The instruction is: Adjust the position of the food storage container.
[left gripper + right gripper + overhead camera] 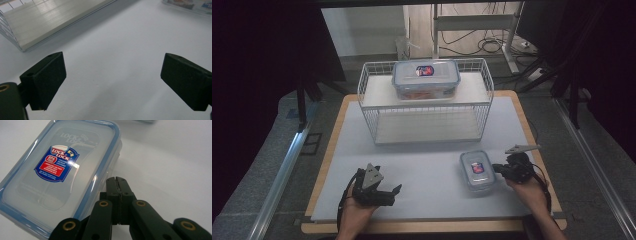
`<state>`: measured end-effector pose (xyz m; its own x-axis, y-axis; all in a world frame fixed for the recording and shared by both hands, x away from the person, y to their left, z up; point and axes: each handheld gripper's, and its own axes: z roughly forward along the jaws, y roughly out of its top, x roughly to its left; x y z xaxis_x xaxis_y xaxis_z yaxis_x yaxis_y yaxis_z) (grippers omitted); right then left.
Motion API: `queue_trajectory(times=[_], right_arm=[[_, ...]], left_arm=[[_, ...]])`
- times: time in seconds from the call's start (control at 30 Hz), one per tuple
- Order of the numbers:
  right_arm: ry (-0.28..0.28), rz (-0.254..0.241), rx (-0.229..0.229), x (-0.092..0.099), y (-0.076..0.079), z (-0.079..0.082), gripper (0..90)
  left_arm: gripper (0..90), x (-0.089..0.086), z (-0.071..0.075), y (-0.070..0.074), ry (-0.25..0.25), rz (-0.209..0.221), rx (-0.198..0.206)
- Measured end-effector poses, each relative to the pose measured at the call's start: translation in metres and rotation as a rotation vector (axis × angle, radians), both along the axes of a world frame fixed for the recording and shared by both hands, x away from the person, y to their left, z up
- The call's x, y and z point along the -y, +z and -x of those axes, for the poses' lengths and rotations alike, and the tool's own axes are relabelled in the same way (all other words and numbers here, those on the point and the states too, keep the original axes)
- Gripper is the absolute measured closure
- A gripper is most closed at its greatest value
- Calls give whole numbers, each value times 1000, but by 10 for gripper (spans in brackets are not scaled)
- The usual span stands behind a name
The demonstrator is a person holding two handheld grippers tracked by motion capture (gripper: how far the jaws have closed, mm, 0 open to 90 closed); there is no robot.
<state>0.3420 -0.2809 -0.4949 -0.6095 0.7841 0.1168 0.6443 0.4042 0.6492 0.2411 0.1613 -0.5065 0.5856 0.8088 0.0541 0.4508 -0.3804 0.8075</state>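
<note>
A small clear container with a blue-rimmed lid (477, 171) lies flat on the table at the front right; its red and blue label (57, 163) faces up. My right gripper (497, 169) is just to its right, jaws shut (116, 180), with the tips at the container's side wall and nothing visible between them. My left gripper (394, 195) rests low at the front left, pointing right, with its jaws wide open (112, 80) over bare table. A larger container of the same kind (425, 79) stands on the upper shelf of a white wire rack (427, 107).
The wire rack takes up the back middle of the white table top (427, 165); its lower shelf (50, 20) lies ahead and to the left of my left gripper. Bare table lies between the two grippers. The wooden table edge (422, 227) runs along the front.
</note>
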Motion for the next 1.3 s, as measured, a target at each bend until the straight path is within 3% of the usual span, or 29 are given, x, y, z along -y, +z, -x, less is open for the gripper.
queue_trajectory(times=[0.47,0.6,0.8,0.97,1.13,1.3], right_arm=[[204,-15,-17,-87,-7,-14,897],[216,-9,3,-90,-4,-13,896],[201,-41,21,-66,6,8,896],[241,-67,29,-65,10,30,895],[315,-102,34,-85,19,51,895],[407,-89,11,-118,15,64,894]], left_arm=[[61,0,-1,-1,-8,1,-15],[63,-3,-1,-1,-1,13,-23],[64,-7,-2,0,17,37,-32],[64,-5,-2,1,17,37,-26],[64,-6,-2,0,23,41,-27],[64,-6,-2,0,24,50,-23]])
